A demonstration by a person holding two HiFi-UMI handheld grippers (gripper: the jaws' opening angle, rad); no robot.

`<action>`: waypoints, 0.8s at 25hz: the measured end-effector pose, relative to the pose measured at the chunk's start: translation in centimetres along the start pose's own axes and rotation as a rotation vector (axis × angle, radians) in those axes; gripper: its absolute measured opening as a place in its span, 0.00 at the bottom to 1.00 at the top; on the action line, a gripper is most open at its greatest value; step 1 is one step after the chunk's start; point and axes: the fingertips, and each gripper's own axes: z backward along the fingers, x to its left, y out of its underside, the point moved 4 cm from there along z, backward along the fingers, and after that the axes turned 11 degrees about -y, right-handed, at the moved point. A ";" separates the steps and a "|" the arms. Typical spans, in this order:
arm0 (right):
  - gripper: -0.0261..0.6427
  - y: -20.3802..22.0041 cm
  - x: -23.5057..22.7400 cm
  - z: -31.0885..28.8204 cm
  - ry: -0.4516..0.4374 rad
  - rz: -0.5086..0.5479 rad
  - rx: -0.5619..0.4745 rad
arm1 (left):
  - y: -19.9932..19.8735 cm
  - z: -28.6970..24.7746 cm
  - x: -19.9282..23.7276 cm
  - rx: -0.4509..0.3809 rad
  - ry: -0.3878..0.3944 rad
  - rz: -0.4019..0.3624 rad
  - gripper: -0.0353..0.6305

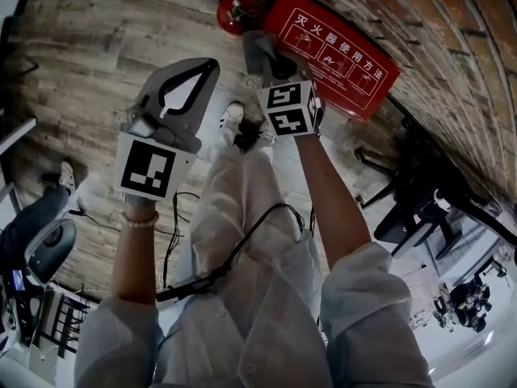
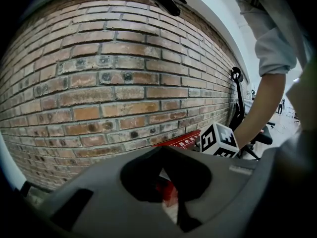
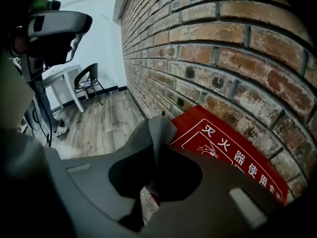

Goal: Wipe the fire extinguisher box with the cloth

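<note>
Right hand-held gripper [image 3: 161, 123] clamps the grey cloth [image 3: 156, 148] close to the red fire extinguisher box [image 3: 225, 148], which leans at the brick wall's [image 3: 208, 58] foot, far right. Left hand-held gripper [image 2: 161, 151] hangs closed, empty (well clear). We judge wiping is starting: next we press the cloth onto the lid.

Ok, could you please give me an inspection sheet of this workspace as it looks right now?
Surface: wood-plank floor.
Job's things: red fire extinguisher box against the brick wall; grey cloth at the box's corner, contact unclear.
Clutter: red extinguisher beside the box.
Grippers: right tool shut on the cloth; left tool shut, empty, held away from the box.
Cables: black cable by the person's legs.
Surroundings: black chairs along the wall.
</note>
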 end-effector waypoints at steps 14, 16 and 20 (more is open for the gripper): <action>0.08 0.1 0.0 0.1 0.022 -0.037 -0.023 | -0.2 -0.4 -1.0 -0.001 0.018 -0.021 0.05; 0.08 0.2 0.0 0.2 0.020 -0.038 -0.026 | -0.2 -0.4 -1.2 0.002 0.021 -0.021 0.05; 0.08 0.3 -0.2 0.3 0.022 -0.039 -0.030 | -0.3 -0.5 -1.5 0.000 0.025 -0.024 0.05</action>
